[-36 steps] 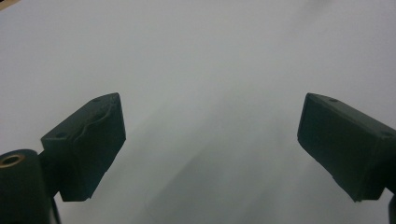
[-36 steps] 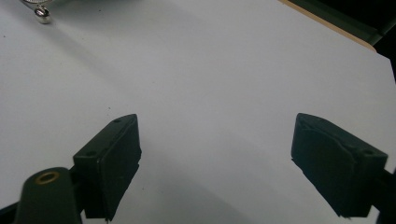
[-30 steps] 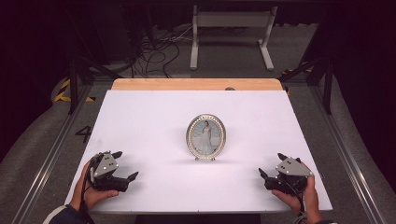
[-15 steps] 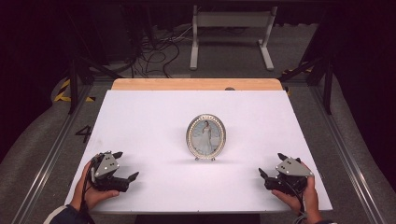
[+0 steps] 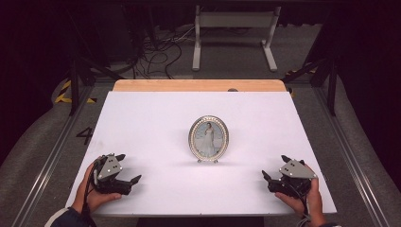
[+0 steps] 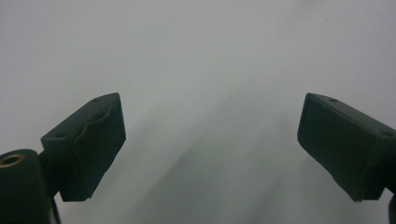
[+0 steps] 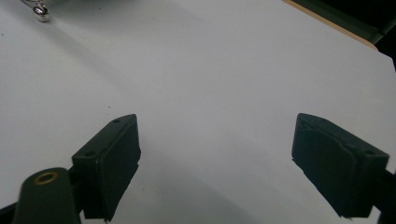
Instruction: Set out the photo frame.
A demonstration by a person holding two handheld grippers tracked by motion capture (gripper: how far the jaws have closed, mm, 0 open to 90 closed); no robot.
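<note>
- an oval picture frame [image 5: 208, 138] stands upright near the middle of a white table [image 5: 156, 118]. it has a silver, beaded rim, small ball feet, and holds a photo of a figure in a long pale dress.
- nothing about the frame has changed over the last second: it stands in the same spot, same angle, untouched.
- both grippers have also stayed where they were, near the table's front edge. judged from this, the work on the frame has not begun yet; this reads as a resting pause before a reach.
- the left gripper [image 5: 126, 174] sits low at the front left of the table, well apart from the frame, held in the person's left hand [image 5: 92, 195]. its jaws are spread wide with nothing between them; the left gripper view shows bare white surface beyond them.
- the right gripper [image 5: 275, 168] sits at the front right, also well apart from the frame, held in the right hand [image 5: 302, 201]. its jaws are likewise spread wide and empty.
- in the right gripper view, one shiny ball foot [image 7: 41, 12] of the frame shows at the top left corner, far off from the jaws.
- both grippers angle inward, roughly toward the table's middle.
</note>
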